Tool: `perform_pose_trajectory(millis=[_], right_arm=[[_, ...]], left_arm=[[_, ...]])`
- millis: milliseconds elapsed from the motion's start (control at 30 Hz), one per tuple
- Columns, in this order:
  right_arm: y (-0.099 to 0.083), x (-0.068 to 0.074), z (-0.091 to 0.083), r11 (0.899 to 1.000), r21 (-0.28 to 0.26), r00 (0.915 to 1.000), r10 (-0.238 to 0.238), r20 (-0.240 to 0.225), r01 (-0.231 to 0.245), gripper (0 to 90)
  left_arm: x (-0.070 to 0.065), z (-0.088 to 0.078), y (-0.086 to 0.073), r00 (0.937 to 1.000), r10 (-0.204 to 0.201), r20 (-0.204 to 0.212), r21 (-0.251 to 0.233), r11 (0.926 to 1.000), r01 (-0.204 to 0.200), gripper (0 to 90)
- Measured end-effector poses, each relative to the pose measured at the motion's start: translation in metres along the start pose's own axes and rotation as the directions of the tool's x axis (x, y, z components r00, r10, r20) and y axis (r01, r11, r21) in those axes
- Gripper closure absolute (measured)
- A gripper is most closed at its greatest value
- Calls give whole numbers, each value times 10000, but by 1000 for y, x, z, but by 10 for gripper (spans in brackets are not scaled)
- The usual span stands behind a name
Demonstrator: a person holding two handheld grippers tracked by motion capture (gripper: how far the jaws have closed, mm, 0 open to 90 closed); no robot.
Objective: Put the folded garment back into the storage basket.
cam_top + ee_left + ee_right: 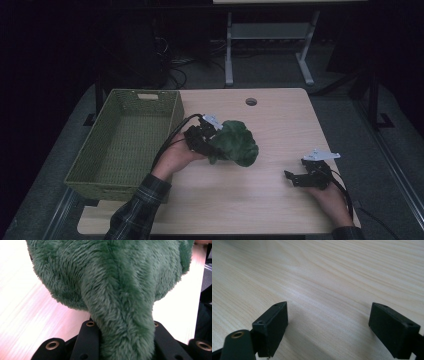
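A dark green plush toy [235, 142] hangs just above the middle of the wooden table [280, 120], held by my left gripper [210, 141], which is shut on one furry limb of it. In the left gripper view that limb [125, 322] runs down between the two black jaws and the toy's body fills the top. My right gripper [295, 178] rests low at the table's front right, open, with bare wood between its fingertips [273, 327].
A green woven basket [125, 145] stands at the table's left edge, nothing visible inside it. A round cable hole [251, 101] sits near the far edge. Desk legs and cables stand on the dark floor beyond.
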State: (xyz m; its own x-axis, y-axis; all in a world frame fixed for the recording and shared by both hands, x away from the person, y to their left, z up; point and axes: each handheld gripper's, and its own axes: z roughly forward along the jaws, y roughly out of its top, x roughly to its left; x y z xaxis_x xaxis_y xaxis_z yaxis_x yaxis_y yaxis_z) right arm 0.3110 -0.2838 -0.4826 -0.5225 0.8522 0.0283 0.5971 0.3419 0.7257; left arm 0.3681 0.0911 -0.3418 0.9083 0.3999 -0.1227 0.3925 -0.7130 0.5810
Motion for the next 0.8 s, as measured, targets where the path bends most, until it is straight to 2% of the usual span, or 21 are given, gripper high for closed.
perform_pose_trajectory(millis=[100, 200, 467, 600, 800], right_arm=[[0, 0, 0, 10000, 6, 10000, 5, 5, -5, 152], [0, 0, 0, 10000, 18, 10000, 51, 38, -52, 141], [1, -1, 1, 9998, 132, 9997, 162, 202, -165, 85], [1, -1, 3, 9991, 260, 9989, 329, 342, -337, 25], [2, -2, 4, 9984, 353, 9981, 418, 455, -434, 1]], left_arm=[[4, -14, -4, 9997, -160, -169, -156, 9998, 157, 747], [7, -29, -8, 9992, -117, -385, -225, 9997, 109, 746], [18, -66, -24, 9931, -531, -1044, -539, 9974, 477, 747], [24, -82, -35, 9870, -802, -1393, -688, 9951, 712, 746], [33, -109, -52, 9741, -1311, -1840, -1072, 9878, 1127, 746]])
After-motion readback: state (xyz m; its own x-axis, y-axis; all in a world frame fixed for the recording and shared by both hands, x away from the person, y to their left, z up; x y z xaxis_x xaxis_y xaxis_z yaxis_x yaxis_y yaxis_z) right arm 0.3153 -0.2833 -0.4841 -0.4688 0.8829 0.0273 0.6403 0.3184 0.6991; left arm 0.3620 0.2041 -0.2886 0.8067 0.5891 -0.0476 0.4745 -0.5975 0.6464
